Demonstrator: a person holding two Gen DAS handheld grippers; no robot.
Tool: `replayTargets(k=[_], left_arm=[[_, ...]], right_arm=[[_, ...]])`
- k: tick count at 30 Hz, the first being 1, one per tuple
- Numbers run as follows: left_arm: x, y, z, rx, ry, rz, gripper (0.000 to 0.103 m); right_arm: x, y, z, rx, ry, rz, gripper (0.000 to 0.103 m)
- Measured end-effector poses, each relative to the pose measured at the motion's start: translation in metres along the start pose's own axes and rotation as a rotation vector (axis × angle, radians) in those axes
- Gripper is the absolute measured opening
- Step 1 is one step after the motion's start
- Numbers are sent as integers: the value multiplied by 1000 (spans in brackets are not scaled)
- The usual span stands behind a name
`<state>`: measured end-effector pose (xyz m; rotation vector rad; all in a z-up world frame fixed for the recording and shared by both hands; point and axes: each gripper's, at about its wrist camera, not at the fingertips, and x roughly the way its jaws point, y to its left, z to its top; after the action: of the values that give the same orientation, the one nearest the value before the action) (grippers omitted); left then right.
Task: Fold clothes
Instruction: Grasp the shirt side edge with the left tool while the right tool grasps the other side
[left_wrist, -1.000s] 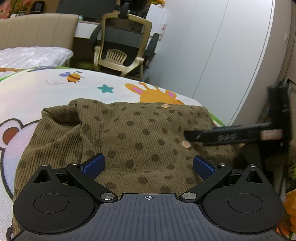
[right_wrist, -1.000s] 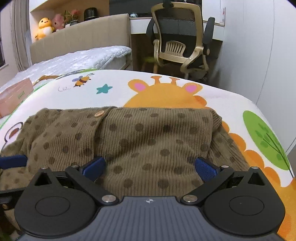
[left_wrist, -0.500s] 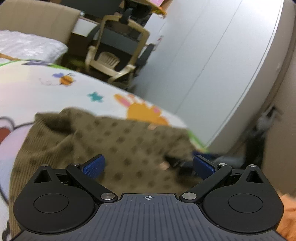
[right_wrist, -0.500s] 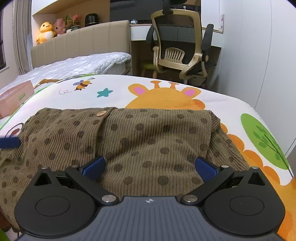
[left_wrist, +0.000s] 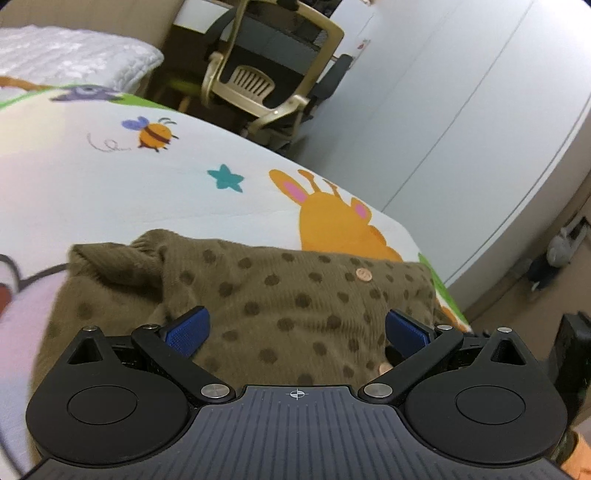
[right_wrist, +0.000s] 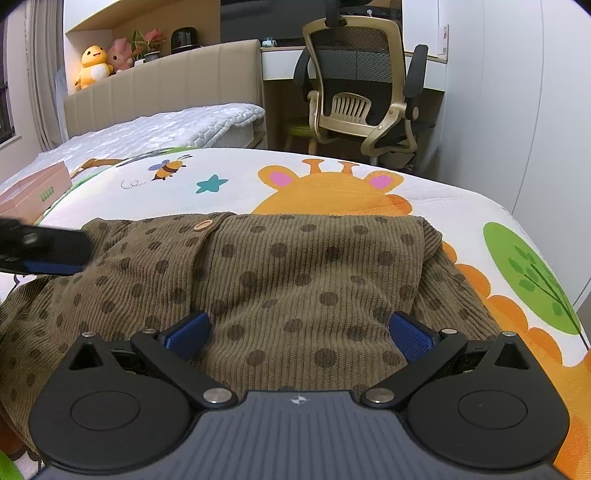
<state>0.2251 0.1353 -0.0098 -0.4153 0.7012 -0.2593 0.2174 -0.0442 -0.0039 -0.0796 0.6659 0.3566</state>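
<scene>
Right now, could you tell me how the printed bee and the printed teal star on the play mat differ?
The striped orange bee has purple wings and a dotted flight trail; the teal star is one flat colour. The bee lies farther left and farther from the brown dotted corduroy garment than the star. Both are prints on the white cartoon mat, uncovered.

Olive-brown ribbed corduroy garment (right_wrist: 295, 273), darker brown dots, tan buttons. White cartoon-print bedsheet (right_wrist: 443, 199): orange giraffe, teal star, striped bee.

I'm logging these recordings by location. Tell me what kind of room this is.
Most likely a bedroom, perhaps a child's. A beige upholstered headboard backs a quilted white mattress, a cartoon-animal printed sheet covers the work surface, and a yellow plush duck sits on the ledge.
</scene>
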Motion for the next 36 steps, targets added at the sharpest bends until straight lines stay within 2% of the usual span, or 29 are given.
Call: replayTargets(k=[3,6,10,11,15,16,17,22,24,26,27,29,32,36], left_arm=[[-29,3,-9,28,-29,93,103],[-61,18,-24,13,-42,147,103],[-88,32,-43,-2,-85,277,103],[-89,34,-45,-11,-88,284,101],[-85,41,-47,-47,-81,277,94],[-82,41,-47,-48,-78,278,85],[-80,41,-46,-48,-75,281,81],[-68,37,-48,-26,-67,301,79],[-67,31,-51,11,-58,318,71],[-66,26,-53,41,-43,309,59],[-67,25,-53,43,-41,300,55],[-68,23,-53,40,-40,280,41],[-69,19,-52,36,-38,250,25],[-71,15,-52,31,-36,210,19]], right_arm=[[1,-1,0,4,0,3,103],[1,-1,0,7,-3,6,103],[1,-2,0,10,-5,6,103],[1,-2,0,10,-5,5,103],[0,-2,0,12,-7,5,103],[0,-2,0,12,-8,4,103],[0,-2,0,13,-9,4,103],[-1,-3,0,18,-15,9,103],[-5,-4,-1,18,-26,17,103],[-15,-4,-3,6,-59,37,103],[-24,-2,-5,-15,-81,53,103],[-45,8,-10,-72,-121,90,103],[-76,39,-18,-203,-168,163,103],[-98,99,-32,-407,-158,327,103]])
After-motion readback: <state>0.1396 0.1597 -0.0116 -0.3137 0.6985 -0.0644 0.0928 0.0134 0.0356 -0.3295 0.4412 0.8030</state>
